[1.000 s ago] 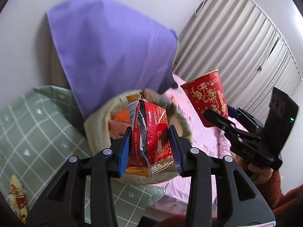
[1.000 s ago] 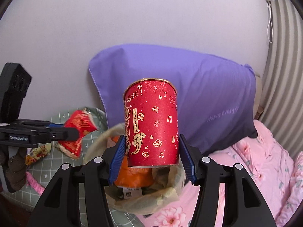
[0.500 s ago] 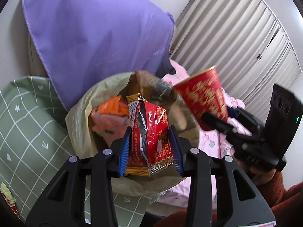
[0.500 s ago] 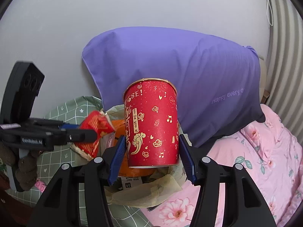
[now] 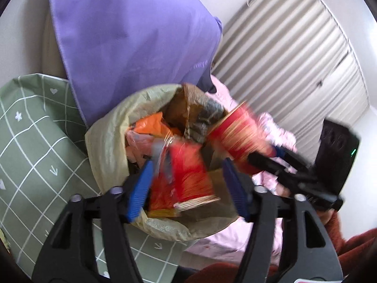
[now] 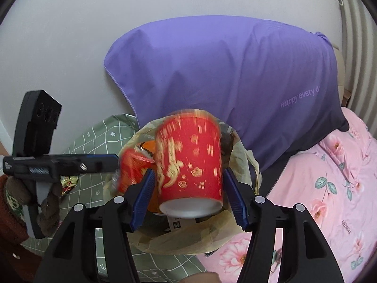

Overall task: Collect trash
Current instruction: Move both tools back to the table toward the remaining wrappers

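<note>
Only the right wrist view shows the red cup's (image 6: 190, 165) white base, and a gloved hand (image 6: 35, 198) under the left gripper (image 5: 188, 184). Both grippers tilt down over the trash bag (image 5: 108, 141) — the right gripper's (image 6: 188, 195) jaws are opening, pads off the blurred cup; the left's are opening, clear of the red wrapper (image 5: 186, 172).

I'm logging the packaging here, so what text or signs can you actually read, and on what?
"Happy every d": purple pillow, the end cut off at its edge.
"FASHION", read sideways: pink sheet.
Gold print on the red cup: blurred, unreadable.
Label in the trash bag: too small.
Red wrapper: blurred.
</note>
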Demonstrator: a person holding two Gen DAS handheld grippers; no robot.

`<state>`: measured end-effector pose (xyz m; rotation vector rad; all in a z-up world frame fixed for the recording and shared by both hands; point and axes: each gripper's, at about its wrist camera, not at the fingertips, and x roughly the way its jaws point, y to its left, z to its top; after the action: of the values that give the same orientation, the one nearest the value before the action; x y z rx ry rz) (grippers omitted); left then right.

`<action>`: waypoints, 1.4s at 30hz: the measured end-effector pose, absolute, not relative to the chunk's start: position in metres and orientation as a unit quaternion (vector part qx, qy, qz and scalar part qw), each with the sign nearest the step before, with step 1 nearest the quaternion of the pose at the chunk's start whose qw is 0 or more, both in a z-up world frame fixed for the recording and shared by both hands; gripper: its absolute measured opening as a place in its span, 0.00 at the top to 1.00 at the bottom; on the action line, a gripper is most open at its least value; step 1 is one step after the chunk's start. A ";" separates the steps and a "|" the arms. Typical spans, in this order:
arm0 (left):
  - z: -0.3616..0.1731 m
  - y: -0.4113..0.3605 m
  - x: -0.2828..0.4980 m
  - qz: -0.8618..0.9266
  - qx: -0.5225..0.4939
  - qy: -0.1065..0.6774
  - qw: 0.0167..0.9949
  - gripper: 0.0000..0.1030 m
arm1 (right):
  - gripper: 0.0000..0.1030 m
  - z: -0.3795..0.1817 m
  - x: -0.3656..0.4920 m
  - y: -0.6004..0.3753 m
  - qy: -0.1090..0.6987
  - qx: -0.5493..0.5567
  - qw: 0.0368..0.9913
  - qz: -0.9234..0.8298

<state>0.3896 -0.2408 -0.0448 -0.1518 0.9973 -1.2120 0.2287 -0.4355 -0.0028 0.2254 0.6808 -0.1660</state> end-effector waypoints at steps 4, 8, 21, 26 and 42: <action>-0.030 -0.221 0.394 -0.526 -0.092 0.434 0.726 0.26 | 0.44 -0.002 0.228 -0.430 0.331 0.098 0.934 -0.093; -0.017 -0.194 0.394 -0.483 -0.093 0.418 0.764 0.25 | 0.43 0.008 0.224 -0.422 0.309 0.085 0.942 -0.101; -0.020 -0.008 0.380 -0.283 -0.062 0.349 0.891 0.25 | 0.43 0.004 0.264 -0.349 0.318 0.043 0.947 0.025; -0.034 0.079 0.375 -0.176 -0.103 0.354 0.913 0.25 | 0.43 -0.004 0.287 -0.304 0.333 0.020 0.939 0.084; -0.101 0.171 0.324 -0.103 -0.126 0.415 0.895 0.24 | 0.46 -0.030 0.324 -0.213 0.364 -0.039 0.911 0.189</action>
<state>0.3243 0.1710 -0.1015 -0.2616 0.8605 -0.2125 0.3236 -0.2129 -0.0302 -0.0811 0.7505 0.3906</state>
